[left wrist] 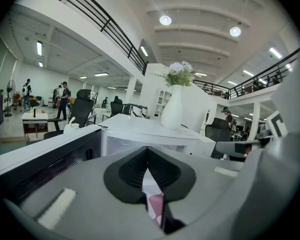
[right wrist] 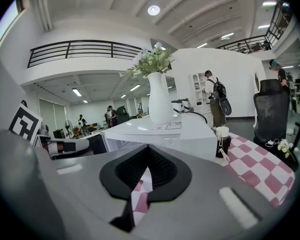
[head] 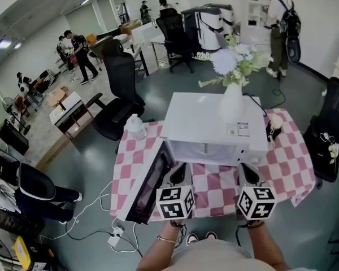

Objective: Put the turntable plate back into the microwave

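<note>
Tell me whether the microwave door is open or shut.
Open. In the head view the door is swung out at the left of the microwave, and the pale inside shows at its front.

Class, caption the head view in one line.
Left gripper and right gripper, both shut, face the open microwave topped by a vase.

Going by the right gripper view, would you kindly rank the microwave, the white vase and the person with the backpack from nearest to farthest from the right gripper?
1. The microwave, directly ahead of the right gripper.
2. The white vase, standing on the microwave's top.
3. The person with the backpack, far behind, to the vase's right.
</note>
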`<state>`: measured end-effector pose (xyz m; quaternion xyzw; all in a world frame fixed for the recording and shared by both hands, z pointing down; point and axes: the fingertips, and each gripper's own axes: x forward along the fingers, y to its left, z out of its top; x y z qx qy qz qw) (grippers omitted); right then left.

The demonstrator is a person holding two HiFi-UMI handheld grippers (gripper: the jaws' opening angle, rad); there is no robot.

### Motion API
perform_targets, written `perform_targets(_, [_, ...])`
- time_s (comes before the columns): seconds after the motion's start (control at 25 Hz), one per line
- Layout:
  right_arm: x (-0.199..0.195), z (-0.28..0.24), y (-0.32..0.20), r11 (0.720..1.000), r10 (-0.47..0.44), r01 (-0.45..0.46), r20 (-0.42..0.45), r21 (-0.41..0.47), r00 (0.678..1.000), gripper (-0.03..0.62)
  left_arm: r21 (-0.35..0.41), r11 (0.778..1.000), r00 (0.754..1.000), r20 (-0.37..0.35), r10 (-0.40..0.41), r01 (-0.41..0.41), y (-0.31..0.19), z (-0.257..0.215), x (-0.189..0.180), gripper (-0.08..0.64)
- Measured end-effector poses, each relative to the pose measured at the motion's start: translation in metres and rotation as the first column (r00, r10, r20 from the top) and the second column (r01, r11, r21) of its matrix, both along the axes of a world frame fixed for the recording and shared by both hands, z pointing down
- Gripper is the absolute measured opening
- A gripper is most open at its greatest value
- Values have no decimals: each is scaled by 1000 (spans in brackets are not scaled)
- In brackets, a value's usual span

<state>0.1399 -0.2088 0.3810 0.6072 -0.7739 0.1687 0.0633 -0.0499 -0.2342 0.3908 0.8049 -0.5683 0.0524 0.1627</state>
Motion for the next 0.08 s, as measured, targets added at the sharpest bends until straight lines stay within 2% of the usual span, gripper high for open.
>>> perform_targets(0.08, [-1,1,-1,1000,0,0,2,-1,1000,9,-3,1000,1000,8,4,-4,-1,2,0,-3])
